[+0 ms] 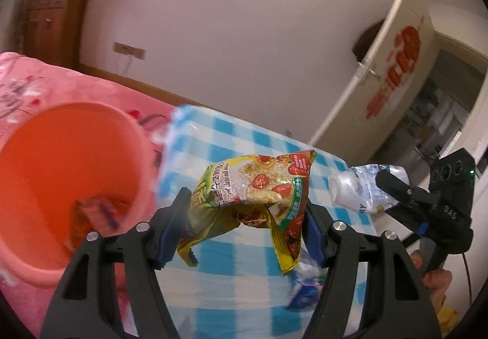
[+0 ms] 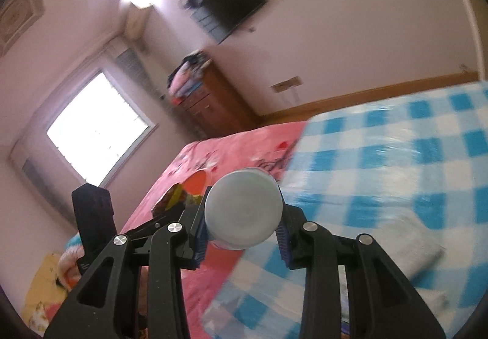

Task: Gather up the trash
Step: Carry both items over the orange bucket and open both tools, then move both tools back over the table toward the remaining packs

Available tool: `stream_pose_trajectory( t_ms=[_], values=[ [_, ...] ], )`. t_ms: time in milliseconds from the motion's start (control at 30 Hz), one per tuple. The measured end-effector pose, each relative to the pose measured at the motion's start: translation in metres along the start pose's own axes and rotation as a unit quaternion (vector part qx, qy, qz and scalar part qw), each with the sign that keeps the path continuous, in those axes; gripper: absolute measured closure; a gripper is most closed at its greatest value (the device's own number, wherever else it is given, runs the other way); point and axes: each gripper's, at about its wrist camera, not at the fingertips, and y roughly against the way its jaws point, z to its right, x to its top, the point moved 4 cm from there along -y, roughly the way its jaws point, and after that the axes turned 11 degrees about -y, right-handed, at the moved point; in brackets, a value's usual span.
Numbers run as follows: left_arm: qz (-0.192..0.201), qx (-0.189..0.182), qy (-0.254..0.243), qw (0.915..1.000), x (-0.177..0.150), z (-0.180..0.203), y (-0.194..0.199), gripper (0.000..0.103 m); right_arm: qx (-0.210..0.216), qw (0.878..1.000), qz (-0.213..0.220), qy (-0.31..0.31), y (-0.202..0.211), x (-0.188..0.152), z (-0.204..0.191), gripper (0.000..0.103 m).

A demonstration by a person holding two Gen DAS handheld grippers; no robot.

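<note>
My left gripper (image 1: pixel 245 227) has its jaws clenched on a crumpled yellow-green snack wrapper (image 1: pixel 256 189), held above the bed; the wrapper's torn lower flaps hang free below the pads. My right gripper (image 2: pixel 241 227) has its jaws clamped on a crushed clear plastic bottle (image 2: pixel 243 209), whose pale flat base faces the right wrist camera. In the left wrist view the same bottle (image 1: pixel 363 186) shows to the right of the wrapper, cap end toward it, the two apart, with the right gripper (image 1: pixel 393 189) closed on its body.

The orange bucket (image 1: pixel 128 137) sits on the pink blanket (image 1: pixel 100 85) just left of the wrapper, its mouth tilted toward the left camera. One orange-and-blue packet (image 1: pixel 94 210) lies at its bottom; the rest of the interior shows bare wall. The wrapper is outside the rim, near it on the right.

A blue-and-white checked cloth (image 1: pixel 244 272) covers the bed beneath both grippers, meeting the blanket in an edge that runs just beside the bucket. A blurred blue-and-white item (image 1: pixel 305 293) lies on it below the wrapper; I cannot tell what it is. In the right wrist view the checked cloth (image 2: pixel 396 156) is bare to the right, save for a pale flat object (image 2: pixel 424 259) near the lower edge.

Beyond the bed's far edge stand a white wall, a wooden cabinet (image 1: pixel 52 21) and a white door (image 1: pixel 393 70).
</note>
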Motion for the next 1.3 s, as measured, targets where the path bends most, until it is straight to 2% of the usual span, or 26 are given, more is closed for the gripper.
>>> stream_pose_trajectory(
  t_ms=[67, 167, 367, 533, 700, 767, 800, 867, 933, 1000, 1067, 1167, 1300],
  values=[
    [0.008, 0.015, 0.009, 0.9998, 0.003, -0.014, 0.011, 0.035, 0.011, 1.0, -0.015, 0.017, -0.018, 0.0, -0.02, 0.065],
    [0.019, 0.057, 0.022, 0.998, 0.005, -0.043, 0.029, 0.035, 0.028, 0.998, -0.042, 0.044, -0.054, -0.003, -0.052, 0.065],
    [0.023, 0.11, 0.046, 0.9926, 0.0, -0.088, 0.045, 0.035, 0.049, 0.992, -0.085, 0.082, -0.113, -0.013, -0.1, 0.065],
    [0.015, 0.126, 0.068, 0.9896, -0.009, -0.111, 0.043, 0.035, 0.05, 0.988, -0.108, 0.097, -0.15, -0.023, -0.116, 0.065],
    [0.008, 0.131, 0.088, 0.9875, -0.014, -0.126, 0.033, 0.035, 0.049, 0.986, -0.136, 0.084, -0.178, -0.03, -0.116, 0.065],
    [0.006, 0.131, 0.093, 0.987, -0.016, -0.129, 0.031, 0.031, 0.046, 0.985, -0.148, 0.078, -0.189, -0.032, -0.114, 0.064],
    [0.006, 0.135, 0.094, 0.9863, -0.016, -0.129, 0.03, 0.029, 0.044, 0.985, -0.149, 0.073, -0.191, -0.033, -0.111, 0.062],
    [0.01, 0.153, 0.093, 0.9838, -0.017, -0.129, 0.031, 0.022, 0.05, 0.986, -0.15, 0.06, -0.192, -0.034, -0.105, 0.04],
    [0.014, 0.156, 0.092, 0.9833, -0.017, -0.128, 0.032, 0.016, 0.052, 0.987, -0.141, 0.052, -0.187, -0.034, -0.102, 0.031],
    [0.016, 0.158, 0.093, 0.9829, -0.018, -0.127, 0.031, 0.016, 0.048, 0.989, -0.133, 0.049, -0.181, -0.032, -0.098, 0.029],
    [0.017, 0.163, 0.09, 0.9823, -0.018, -0.126, 0.031, 0.015, 0.04, 0.991, -0.122, 0.048, -0.172, -0.03, -0.092, 0.02],
    [0.023, 0.155, 0.092, 0.9833, -0.02, -0.122, 0.03, 0.015, 0.018, 0.994, -0.092, 0.06, -0.151, -0.028, -0.083, 0.016],
    [0.051, 0.148, 0.085, 0.984, -0.019, -0.11, 0.033, 0.015, -0.009, 0.995, -0.061, 0.075, -0.13, -0.031, -0.07, 0.013]
  ],
)
